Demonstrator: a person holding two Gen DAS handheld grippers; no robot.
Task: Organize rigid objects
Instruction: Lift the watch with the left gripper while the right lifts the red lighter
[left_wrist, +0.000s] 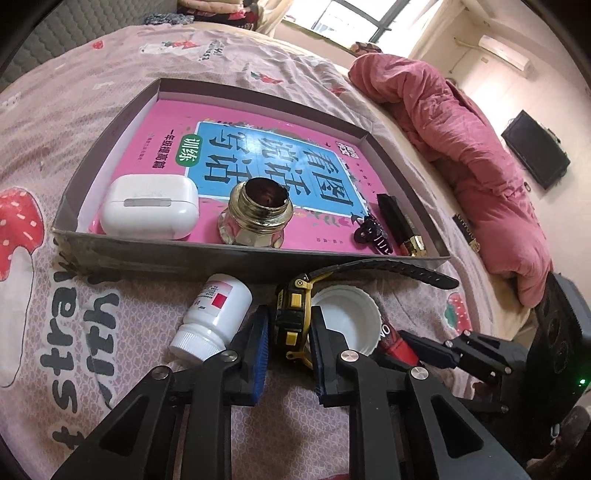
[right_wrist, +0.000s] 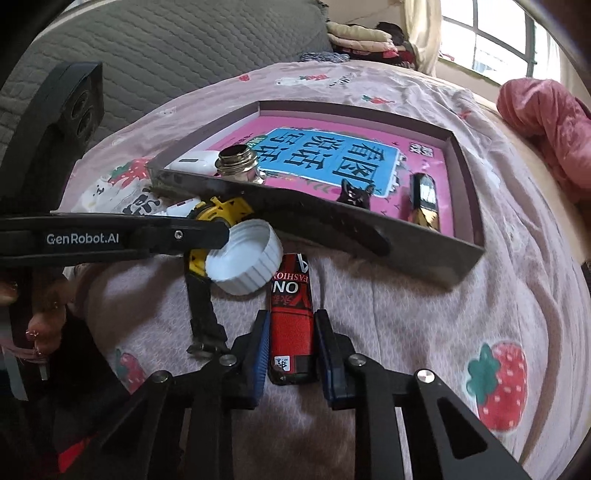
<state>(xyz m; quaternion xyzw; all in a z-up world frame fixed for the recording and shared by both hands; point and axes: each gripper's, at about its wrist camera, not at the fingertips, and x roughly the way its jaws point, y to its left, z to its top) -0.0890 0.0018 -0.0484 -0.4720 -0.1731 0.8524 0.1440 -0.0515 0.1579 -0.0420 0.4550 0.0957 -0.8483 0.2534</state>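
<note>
In the left wrist view my left gripper (left_wrist: 290, 313) is shut on a yellow and black watch (left_wrist: 291, 295), its blue pads pressing both sides of the case. The watch strap (left_wrist: 388, 275) trails right along the tray's front wall. In the right wrist view my right gripper (right_wrist: 292, 316) is shut on a red lighter (right_wrist: 291, 295) lying on the bedspread. A white bottle cap (right_wrist: 243, 258) rests open side up between the watch (right_wrist: 221, 214) and the lighter. A white pill bottle (left_wrist: 214, 317) lies left of the watch.
A shallow grey tray (left_wrist: 166, 254) holds a pink book, a white earbud case (left_wrist: 147, 206), a metal threaded fitting (left_wrist: 255, 218), a black hair clip (left_wrist: 369, 232) and a black and gold lipstick (left_wrist: 402, 229). A pink quilt (left_wrist: 480, 166) is bunched at the right. A hand (right_wrist: 44, 314) shows at the left.
</note>
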